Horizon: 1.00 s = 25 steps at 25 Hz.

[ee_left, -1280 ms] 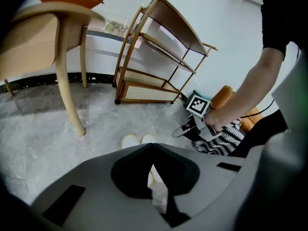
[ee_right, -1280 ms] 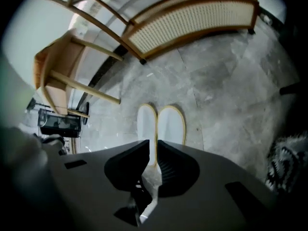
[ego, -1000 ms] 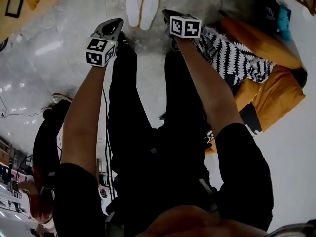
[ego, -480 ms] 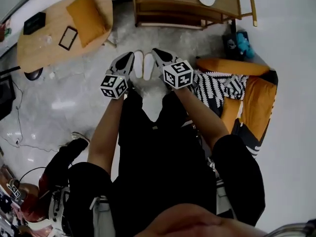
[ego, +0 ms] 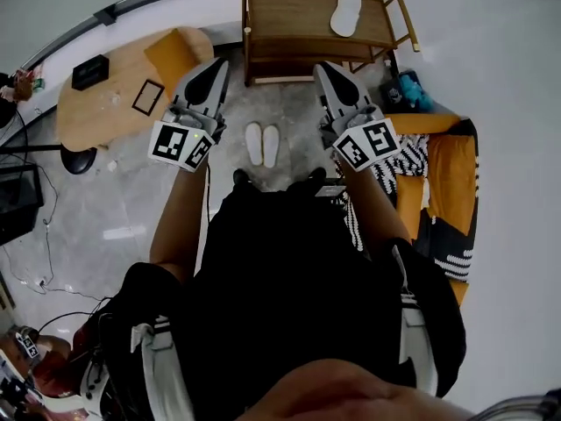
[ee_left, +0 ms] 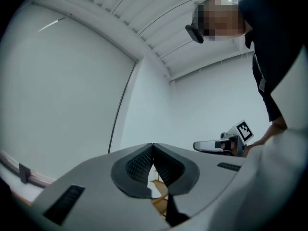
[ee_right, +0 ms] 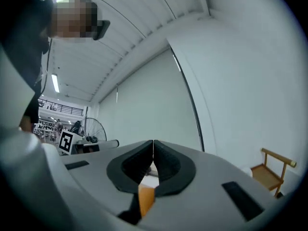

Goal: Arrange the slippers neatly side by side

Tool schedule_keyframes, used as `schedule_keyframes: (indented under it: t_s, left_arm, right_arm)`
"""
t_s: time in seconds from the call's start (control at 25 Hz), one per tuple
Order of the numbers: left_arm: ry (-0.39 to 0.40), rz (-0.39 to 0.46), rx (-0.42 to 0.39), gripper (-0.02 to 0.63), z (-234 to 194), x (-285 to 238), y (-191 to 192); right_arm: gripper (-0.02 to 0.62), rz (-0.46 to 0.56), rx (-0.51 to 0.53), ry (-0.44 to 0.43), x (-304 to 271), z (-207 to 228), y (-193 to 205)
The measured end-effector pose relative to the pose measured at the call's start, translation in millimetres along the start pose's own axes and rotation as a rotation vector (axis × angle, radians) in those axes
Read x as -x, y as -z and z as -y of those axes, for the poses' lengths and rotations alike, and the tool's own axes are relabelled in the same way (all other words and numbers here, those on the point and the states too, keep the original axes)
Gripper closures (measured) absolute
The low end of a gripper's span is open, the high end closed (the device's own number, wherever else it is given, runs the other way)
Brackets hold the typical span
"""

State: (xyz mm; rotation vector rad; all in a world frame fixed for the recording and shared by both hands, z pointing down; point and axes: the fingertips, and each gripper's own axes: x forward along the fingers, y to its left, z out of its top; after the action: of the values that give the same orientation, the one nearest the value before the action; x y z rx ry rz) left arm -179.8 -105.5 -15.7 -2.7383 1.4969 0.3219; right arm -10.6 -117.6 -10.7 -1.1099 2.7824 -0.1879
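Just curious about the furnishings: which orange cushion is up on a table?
The orange cushion on the round wooden table, upper left; the other orange cushions lie on the floor at right.

The pair of flat white slippers [ego: 254,145] is lying side by side on the grey marbled floor [ego: 123,204], inner edges touching, both lengths pointing toward 12 o'clock.

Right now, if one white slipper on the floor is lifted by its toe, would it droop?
The white slipper looks thin and flat, so it probably droops slightly and is light. Lying flat, it should not roll.
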Motion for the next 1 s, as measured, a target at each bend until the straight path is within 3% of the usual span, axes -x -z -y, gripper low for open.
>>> schedule_keyframes:
  t_s: [0.2,0.44,0.68,0.84,1.0]
  left_arm:
    - [0.017,0.099,-0.026,0.591,8.8,26.3,-55.0]
    - [0.038,0.088,-0.035,0.591,46.3,56.6,-47.0]
    - [-0.081,0.073,-0.052,0.591,98.4,98.0,-40.9]
    - [-0.197,0.037,-0.095,0.589,132.0,126.0,-29.7]
    - [-0.266,-0.009,-0.097,0.59,174.1,150.8,-15.1]
  right_arm:
    - [0.563,0.094,0.045,0.03,40.6,-15.4,-30.8]
    - [0.563,0.138,0.027,0.057,88.7,-9.7,-38.7]
    - [0.563,0.098,-0.007,0.049,143.5,-3.0,-26.3]
    - [0.563,0.091,0.022,0.023,183.2,-9.8,-30.1]
    - [0.563,0.067,0.069,0.057,229.7,-12.4,-23.8]
